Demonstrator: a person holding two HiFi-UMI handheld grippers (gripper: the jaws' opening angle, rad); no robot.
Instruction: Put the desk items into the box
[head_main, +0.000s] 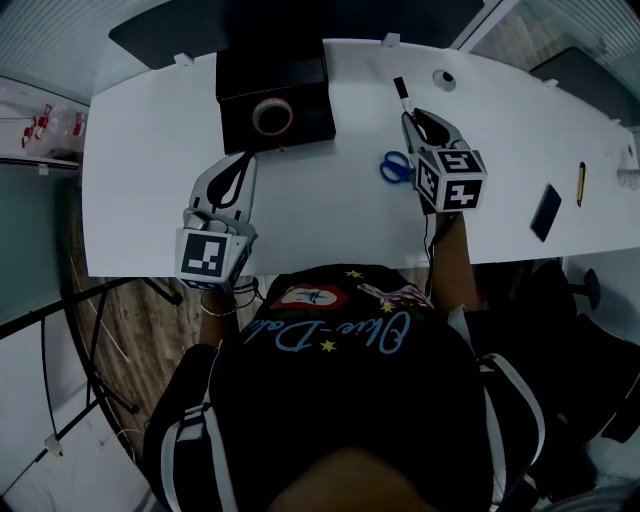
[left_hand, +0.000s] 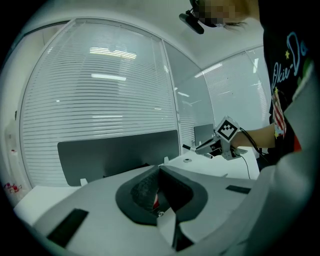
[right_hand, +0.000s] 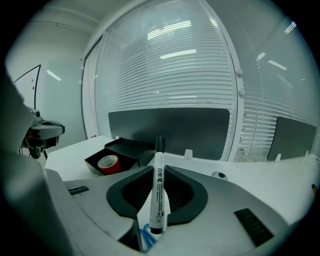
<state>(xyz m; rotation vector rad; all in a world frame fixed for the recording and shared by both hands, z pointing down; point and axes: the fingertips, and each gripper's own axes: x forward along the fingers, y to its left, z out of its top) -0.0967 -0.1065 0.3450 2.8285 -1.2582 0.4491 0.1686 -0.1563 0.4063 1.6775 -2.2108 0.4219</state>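
Tape (head_main: 271, 117) in box (head_main: 312, 128), scissors (head_main: 395, 166) rightward.

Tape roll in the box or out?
In: the red tape roll lies inside the open black box, below its rim.

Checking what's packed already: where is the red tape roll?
In the head view, the red tape roll lies inside the open black box at the desk's far edge, just ahead of the left gripper.

The whiteboard marker (right_hand: 158, 196), at lower centre of the right gripper view, is showing "白板笔" above small print, seemingly "WHITEBOARD MARKER". The black shirt (head_main: 340, 335) is carrying cursive lettering too warped to read.
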